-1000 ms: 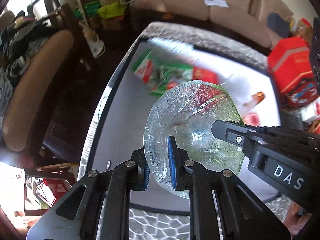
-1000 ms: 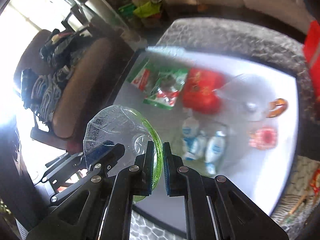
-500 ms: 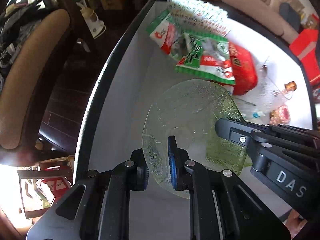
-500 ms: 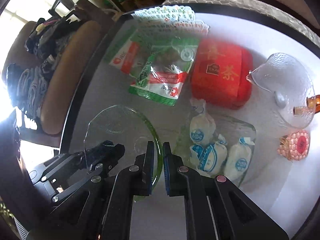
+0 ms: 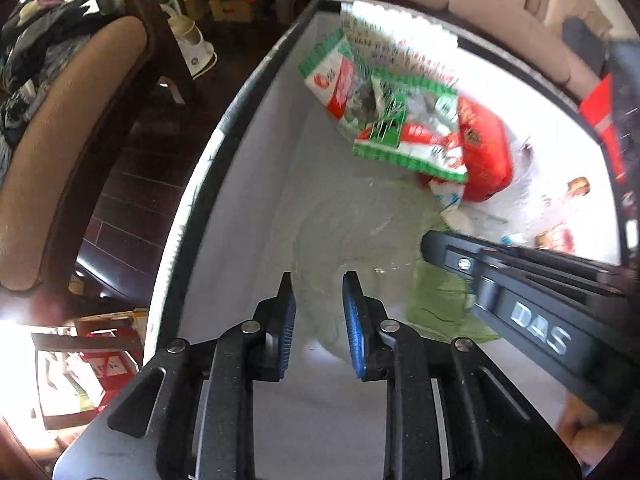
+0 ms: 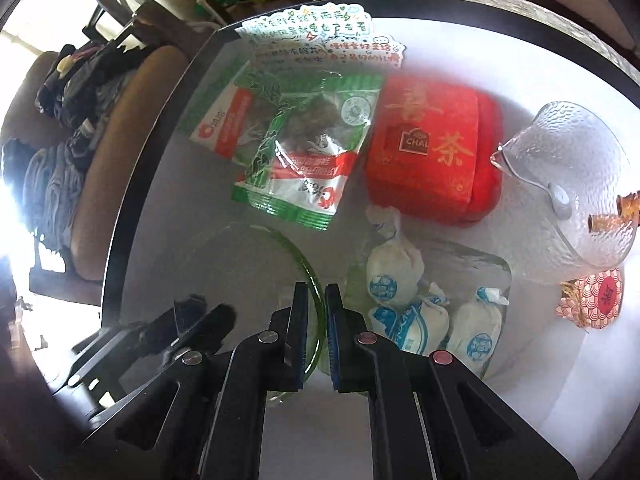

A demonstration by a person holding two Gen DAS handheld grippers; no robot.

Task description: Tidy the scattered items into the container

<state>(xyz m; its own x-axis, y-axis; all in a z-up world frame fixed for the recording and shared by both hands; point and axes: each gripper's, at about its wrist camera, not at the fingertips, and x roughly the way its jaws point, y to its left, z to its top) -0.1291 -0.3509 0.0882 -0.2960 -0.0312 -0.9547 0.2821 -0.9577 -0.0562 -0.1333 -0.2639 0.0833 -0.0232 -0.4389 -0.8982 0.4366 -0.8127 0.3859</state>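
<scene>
I judge the tidying barely begun: everything I can see lies loose on the white table (image 6: 560, 400), and nothing sits in the green glass dish (image 6: 256, 264) I take to be the container. It is on or just above the near-left tabletop, empty.

Largest first. The table is smooth, white and dark-rimmed. The dish is a shallow, textured, translucent round with a green rim. At far centre is a glossy red tea box (image 6: 432, 152) with gold characters, rigid and rectangular. Left of it lie 2 crinkly green-and-red snack packets (image 6: 288, 148), overlapping, and beyond them a scalloped paper note (image 6: 320, 36). To the right stands a dimpled clear glass bowl (image 6: 572, 176) with a pouring lip. Near centre, 3 soft white pouches (image 6: 416, 300) with blue print rest on a flat clear plate. Smallest is a patterned red-and-white packet (image 6: 592, 300) at the right.

My right gripper (image 6: 317, 300) pinches the dish's green rim, jaws nearly together. My left gripper (image 5: 318, 292) has its blue pads spread around the dish's near edge; I cannot tell whether they touch it.
</scene>
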